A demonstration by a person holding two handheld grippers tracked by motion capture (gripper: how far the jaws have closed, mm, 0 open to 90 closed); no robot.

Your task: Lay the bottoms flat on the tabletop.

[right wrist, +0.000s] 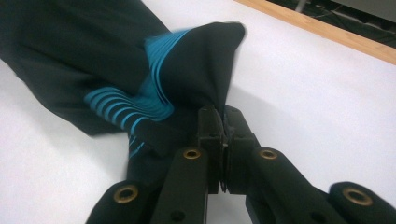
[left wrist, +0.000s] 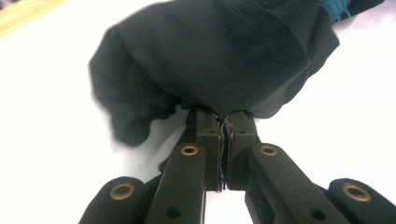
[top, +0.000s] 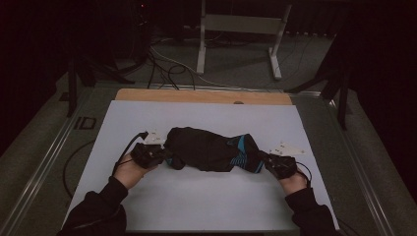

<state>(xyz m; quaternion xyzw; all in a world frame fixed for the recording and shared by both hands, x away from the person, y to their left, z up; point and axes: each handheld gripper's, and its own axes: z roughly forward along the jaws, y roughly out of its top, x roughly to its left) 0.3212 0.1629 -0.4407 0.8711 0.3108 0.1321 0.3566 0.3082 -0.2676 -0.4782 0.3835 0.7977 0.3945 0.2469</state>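
A: Where's the dark garment (top: 209,148) right now?

B: Bunched up across the middle of the white table (top: 196,206), a little nearer the person's edge than the far wooden edge. It's black, with blue stripes (top: 242,150) toward its right end.

A: Is it lying flat?

B: No, it's crumpled into a long heap stretched between the two grippers. In the left gripper view the cloth (left wrist: 210,56) bulges up just past the jaws, and one fold droops toward the table.

A: And the left gripper (top: 156,155)?

B: Clenched on the garment's left end. Its own view shows the jaws pressed together with a thin edge of fabric pinched between them (left wrist: 223,122).

A: The right gripper (top: 269,162)?

B: Same story at the other end. Its jaws are clamped on black cloth just beside the blue striped patch (right wrist: 126,109), with a pointed corner of fabric standing up above them (right wrist: 223,122).

A: Anything else around?

B: Both sleeves come in from the near edge. Past the far edge there's a grey floor with cables (top: 167,69) and a pale metal stand (top: 241,29).
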